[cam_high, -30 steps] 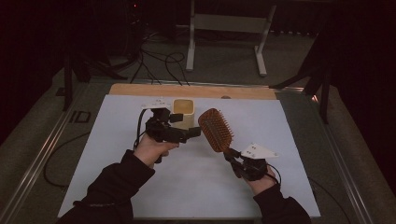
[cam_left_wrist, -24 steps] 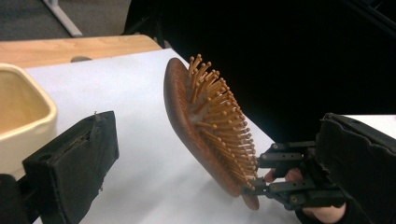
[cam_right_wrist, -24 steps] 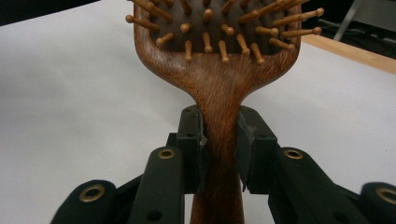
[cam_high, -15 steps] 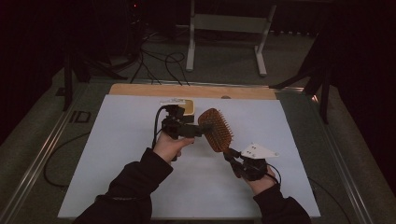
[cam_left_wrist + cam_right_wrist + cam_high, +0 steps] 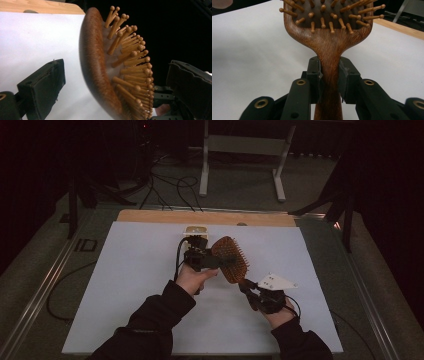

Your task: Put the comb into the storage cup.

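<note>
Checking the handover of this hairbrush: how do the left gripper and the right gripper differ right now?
The right gripper is shut on the hairbrush handle; the left gripper is open, its jaws just closing slightly, pads clear of the brush head between them. In the high view the right gripper sits nearer the person, the left gripper farther up the white table. Both have black jaws around the same brush.

left gripper (image 5: 220,261): jaws wide, just closing | right gripper (image 5: 250,292): clamped, raised

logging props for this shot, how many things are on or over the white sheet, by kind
brush: 1
cream box: 1
claws: 2, left claw and right claw
total: 4
</note>
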A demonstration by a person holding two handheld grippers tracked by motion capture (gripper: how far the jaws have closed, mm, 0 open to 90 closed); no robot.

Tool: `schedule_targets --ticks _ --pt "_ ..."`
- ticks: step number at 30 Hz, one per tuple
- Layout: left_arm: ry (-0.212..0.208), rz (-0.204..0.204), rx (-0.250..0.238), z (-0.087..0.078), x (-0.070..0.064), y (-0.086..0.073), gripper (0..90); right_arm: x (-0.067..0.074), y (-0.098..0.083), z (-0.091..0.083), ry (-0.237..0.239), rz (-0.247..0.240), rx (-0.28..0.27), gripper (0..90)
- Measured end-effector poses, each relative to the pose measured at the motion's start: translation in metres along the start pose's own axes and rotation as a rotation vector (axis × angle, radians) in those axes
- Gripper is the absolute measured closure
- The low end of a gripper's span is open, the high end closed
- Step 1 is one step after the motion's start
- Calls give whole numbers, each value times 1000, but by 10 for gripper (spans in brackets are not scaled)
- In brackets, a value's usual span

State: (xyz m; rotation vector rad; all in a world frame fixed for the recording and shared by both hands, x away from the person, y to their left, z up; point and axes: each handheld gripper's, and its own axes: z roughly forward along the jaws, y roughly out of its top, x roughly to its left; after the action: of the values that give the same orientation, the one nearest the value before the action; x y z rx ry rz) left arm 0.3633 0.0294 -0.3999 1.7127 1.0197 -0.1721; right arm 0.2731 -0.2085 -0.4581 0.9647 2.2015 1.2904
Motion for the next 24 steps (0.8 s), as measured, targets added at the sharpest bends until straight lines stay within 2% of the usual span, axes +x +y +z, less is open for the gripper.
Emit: schedule_targets --ticks 6,8,14,18,24 --pt "-16 -18 3 6 -2 -1 95 0 0 1 4 -4 2 730" --pt "4 -12 0 7 -3 -1 147 0 0 1 -1 -7 3 730" --pt "27 -25 -10 11 -3 -3 273 1 0 2 1 -10 3 730" --pt "25 -27 -11 14 -3 -4 352 1 1 3 8 -13 10 730" --pt "-5 -47 -23 13 -1 -4 400 0 0 2 10 -2 9 730"
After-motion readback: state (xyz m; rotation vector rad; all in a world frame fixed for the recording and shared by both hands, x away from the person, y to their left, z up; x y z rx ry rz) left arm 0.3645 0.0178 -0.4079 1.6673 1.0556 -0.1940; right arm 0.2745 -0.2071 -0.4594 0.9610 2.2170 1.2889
